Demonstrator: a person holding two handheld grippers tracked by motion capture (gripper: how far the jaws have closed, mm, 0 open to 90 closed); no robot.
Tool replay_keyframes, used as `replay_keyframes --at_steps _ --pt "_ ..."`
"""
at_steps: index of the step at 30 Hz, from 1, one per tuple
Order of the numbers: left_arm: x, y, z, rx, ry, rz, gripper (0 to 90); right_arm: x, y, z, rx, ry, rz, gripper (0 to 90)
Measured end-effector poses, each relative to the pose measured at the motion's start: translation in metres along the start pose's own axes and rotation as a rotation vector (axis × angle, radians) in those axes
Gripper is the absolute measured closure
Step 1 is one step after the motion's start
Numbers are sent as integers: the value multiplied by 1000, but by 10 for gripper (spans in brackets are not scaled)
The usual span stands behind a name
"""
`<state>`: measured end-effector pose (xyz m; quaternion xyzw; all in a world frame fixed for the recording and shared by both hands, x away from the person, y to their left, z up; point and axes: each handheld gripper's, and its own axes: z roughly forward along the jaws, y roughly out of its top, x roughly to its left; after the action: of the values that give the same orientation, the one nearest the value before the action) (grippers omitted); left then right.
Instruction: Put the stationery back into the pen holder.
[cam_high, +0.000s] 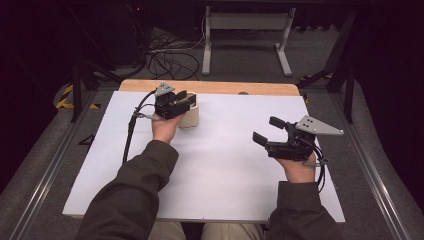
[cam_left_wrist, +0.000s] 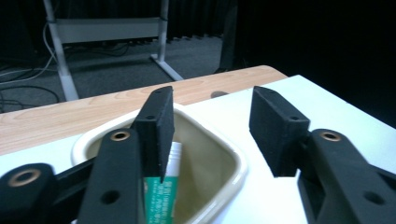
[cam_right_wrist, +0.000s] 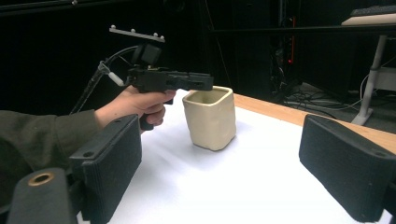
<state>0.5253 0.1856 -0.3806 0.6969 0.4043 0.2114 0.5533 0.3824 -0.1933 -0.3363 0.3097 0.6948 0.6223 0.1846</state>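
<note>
A cream, squarish cup (cam_high: 189, 116) (cam_right_wrist: 210, 119) stands upright at the back left of the white table top (cam_high: 225, 170). My left gripper (cam_high: 187, 99) (cam_left_wrist: 210, 126) hovers level over the cup's mouth with its jaws apart and nothing pressed between them. In the left gripper view a tube (cam_left_wrist: 161, 196) with a green label and a white end stands inside the cup, under the left jaw. My right gripper (cam_high: 268, 130) (cam_right_wrist: 231, 158) is held open over the right half of the table, facing the cup from a distance, with nothing between its jaws.
A bare wooden strip (cam_high: 210, 87) runs along the table's far edge. Beyond it lie floor cables (cam_high: 170, 55) and a white metal frame (cam_high: 245, 22). Metal rails (cam_high: 50, 165) flank the table.
</note>
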Motion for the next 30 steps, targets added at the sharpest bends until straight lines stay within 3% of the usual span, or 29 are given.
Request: replay_keyframes --at_steps 3,18,30 --pt "-3 0 -4 5 -9 8 420 0 -1 0 4 -3 0 138" --pt "-13 1 -41 -52 -37 46 265 1 -2 4 19 -15 -8 138" --pt "-20 -3 -62 -63 -44 70 179 2 -3 3 18 -27 -8 138"
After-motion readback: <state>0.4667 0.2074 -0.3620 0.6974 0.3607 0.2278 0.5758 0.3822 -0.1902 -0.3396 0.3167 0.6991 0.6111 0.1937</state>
